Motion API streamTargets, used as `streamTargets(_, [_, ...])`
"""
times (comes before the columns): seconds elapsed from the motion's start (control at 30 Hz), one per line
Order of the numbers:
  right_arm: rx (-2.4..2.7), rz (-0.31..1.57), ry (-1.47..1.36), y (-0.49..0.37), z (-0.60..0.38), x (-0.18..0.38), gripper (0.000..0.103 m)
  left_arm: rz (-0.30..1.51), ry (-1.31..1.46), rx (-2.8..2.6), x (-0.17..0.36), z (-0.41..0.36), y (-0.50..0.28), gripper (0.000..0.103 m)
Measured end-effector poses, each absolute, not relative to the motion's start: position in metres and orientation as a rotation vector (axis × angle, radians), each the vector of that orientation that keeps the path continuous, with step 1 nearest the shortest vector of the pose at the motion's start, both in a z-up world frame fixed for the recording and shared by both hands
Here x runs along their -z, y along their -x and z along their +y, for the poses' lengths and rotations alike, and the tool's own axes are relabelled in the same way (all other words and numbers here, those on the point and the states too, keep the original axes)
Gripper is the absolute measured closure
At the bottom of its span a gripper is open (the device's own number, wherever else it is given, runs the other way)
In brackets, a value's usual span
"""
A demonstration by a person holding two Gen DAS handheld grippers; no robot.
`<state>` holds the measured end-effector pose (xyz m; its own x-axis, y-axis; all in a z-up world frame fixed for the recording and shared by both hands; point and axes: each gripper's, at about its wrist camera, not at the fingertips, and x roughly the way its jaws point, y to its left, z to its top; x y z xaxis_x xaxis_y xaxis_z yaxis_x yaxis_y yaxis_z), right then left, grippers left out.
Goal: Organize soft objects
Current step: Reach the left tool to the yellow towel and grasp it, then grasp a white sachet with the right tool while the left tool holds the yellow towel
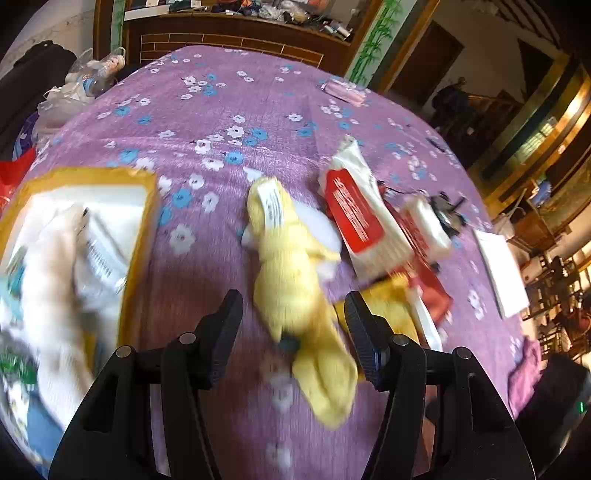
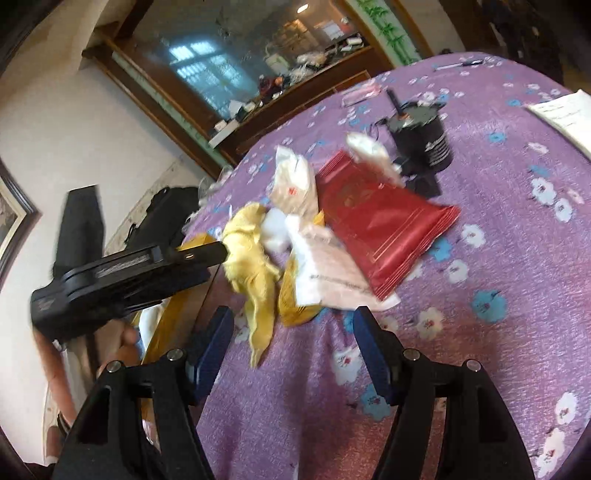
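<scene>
Purple cloth (image 1: pixel 229 110) with white and blue flowers covers the whole table, and behind it runs a dark wooden shelf (image 1: pixel 236 22) crowded with odds and ends. Everything is smeared with blur.

Up front in the left wrist view, the left gripper (image 1: pixel 293 314) has its jaws well apart, and a yellow plush toy (image 1: pixel 288 266) lies on the cloth with its lower end between them; the pads do not press on it. A white tag (image 1: pixel 271 206) with dark print sits on the toy's far end, too blurred to read. Off to the left, a shallow box with a yellow rim (image 1: pixel 142 221) holds white soft things (image 1: pixel 59 266), one carrying a barcode label. To the right of the toy lie white tissue packs with red labels (image 1: pixel 354 218); the white lettering on the red cannot be made out. Farther right rests a white sheet of paper (image 1: pixel 502 269), and a small pink packet (image 1: pixel 345 92) sits at the far edge.

Over to the right wrist view: the right gripper (image 2: pixel 293 350) is spread wide and empty above bare cloth. Just beyond it, the toy (image 2: pixel 251 258) sits beside a flat red packet (image 2: pixel 380 221) with faint gold lines, overlapping a clear wrapper with small unreadable print. A black round device (image 2: pixel 421 136) stands behind the pile, and a pen (image 2: pixel 458 65) lies at the far edge.
</scene>
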<state>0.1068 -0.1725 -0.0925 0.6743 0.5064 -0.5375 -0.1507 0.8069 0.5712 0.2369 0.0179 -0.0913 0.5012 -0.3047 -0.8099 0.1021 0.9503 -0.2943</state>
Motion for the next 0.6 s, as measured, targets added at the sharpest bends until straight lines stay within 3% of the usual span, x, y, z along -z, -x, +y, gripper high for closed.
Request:
streamTargets(0.07, [-0.386, 0.749, -0.528, -0.107, -0.173, 0.094, 0.036, 1.039, 0.186, 0.220, 0.099, 0.011, -0.252, 0.048])
streamTargets(0.1, [-0.394, 0.750, -0.532, -0.107, -0.173, 0.094, 0.036, 1.049, 0.171, 0.194, 0.103, 0.010, -0.257, 0.065])
streamTargets(0.13, [-0.395, 0.744, -0.533, -0.107, -0.174, 0.093, 0.036, 1.056, 0.179, 0.195, 0.106, 0.011, -0.259, 0.071])
streamTargets(0.53, [-0.363, 0.751, -0.479, -0.130, -0.166, 0.078, 0.036, 1.075, 0.278, 0.346, 0.090, 0.039, -0.195, 0.073])
streamTargets(0.6, [-0.328, 0.777, -0.446, -0.142, -0.161, 0.082, 0.041, 1.082, 0.310, 0.374, 0.088, 0.045, -0.183, 0.073])
